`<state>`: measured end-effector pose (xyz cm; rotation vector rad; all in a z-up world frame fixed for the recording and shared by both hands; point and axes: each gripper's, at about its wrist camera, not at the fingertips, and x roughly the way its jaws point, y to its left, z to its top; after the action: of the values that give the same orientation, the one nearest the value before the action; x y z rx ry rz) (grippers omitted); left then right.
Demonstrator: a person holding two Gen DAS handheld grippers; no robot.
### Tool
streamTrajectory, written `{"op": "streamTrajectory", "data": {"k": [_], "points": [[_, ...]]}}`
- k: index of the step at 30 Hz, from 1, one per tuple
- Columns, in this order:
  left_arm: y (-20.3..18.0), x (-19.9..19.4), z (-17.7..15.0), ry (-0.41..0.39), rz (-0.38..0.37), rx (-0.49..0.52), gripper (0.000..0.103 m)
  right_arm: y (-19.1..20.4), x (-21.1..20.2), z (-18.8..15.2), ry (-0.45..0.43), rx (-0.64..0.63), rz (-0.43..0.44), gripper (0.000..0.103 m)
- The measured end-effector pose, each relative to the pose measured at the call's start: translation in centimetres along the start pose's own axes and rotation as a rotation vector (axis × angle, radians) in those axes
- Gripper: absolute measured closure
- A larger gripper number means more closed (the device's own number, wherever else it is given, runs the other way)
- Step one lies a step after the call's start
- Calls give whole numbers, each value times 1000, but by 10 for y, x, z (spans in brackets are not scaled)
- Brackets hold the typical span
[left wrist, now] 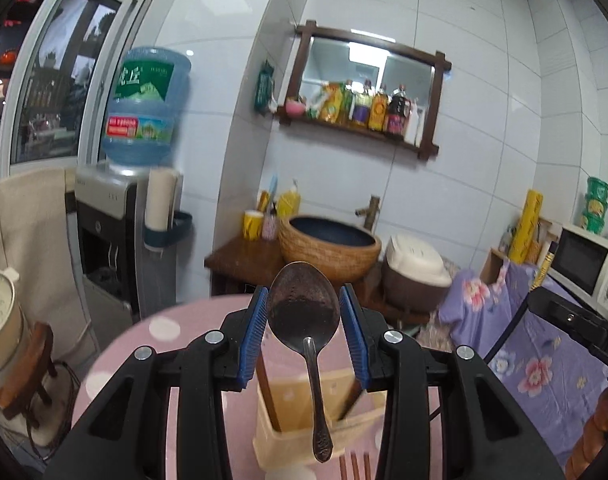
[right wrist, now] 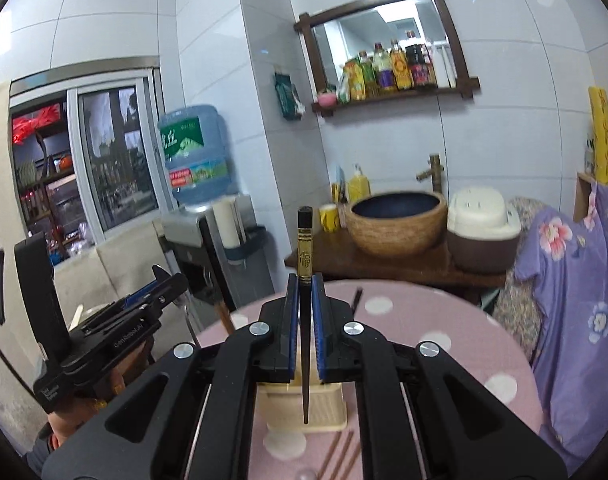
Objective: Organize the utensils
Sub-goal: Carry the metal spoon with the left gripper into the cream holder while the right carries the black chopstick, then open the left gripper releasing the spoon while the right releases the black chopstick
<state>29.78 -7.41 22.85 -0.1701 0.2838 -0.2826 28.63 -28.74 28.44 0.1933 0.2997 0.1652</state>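
On my left wrist view, the left gripper is clamped on a metal spoon, bowl up between the blue pads, handle hanging down above the cream utensil holder on the pink dotted counter. Brown chopsticks lie just in front of the holder.

On my right wrist view, the right gripper is clenched on a black chopstick, upright, its tip pointing down over the same holder. The left gripper shows at the left edge.
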Motion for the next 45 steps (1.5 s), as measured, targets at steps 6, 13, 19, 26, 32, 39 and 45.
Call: {"op": "streamTrajectory", "data": {"k": [6,13,19,26,32,39,45], "points": [[-10,34,10,-45,55,28,66,4,41,20,-28,1,-46,96],[1,65,-43,21,116,33,66,-5,85,-26,45,17,-85,96],[4,66,-73,63,114,29,66,-6,101,-62,109,22,-74,96],[3,73,-94,107,120,65,66,-8,109,-87,142,18,-83,95],[8,81,-106,145,121,70,66,-8,107,-88,135,10,-83,95],[7,74,-111,145,104,70,65,-14,104,-91,129,29,-72,94],[9,49,-115,135,66,44,41,-21,92,-99,130,50,-65,71]]}}
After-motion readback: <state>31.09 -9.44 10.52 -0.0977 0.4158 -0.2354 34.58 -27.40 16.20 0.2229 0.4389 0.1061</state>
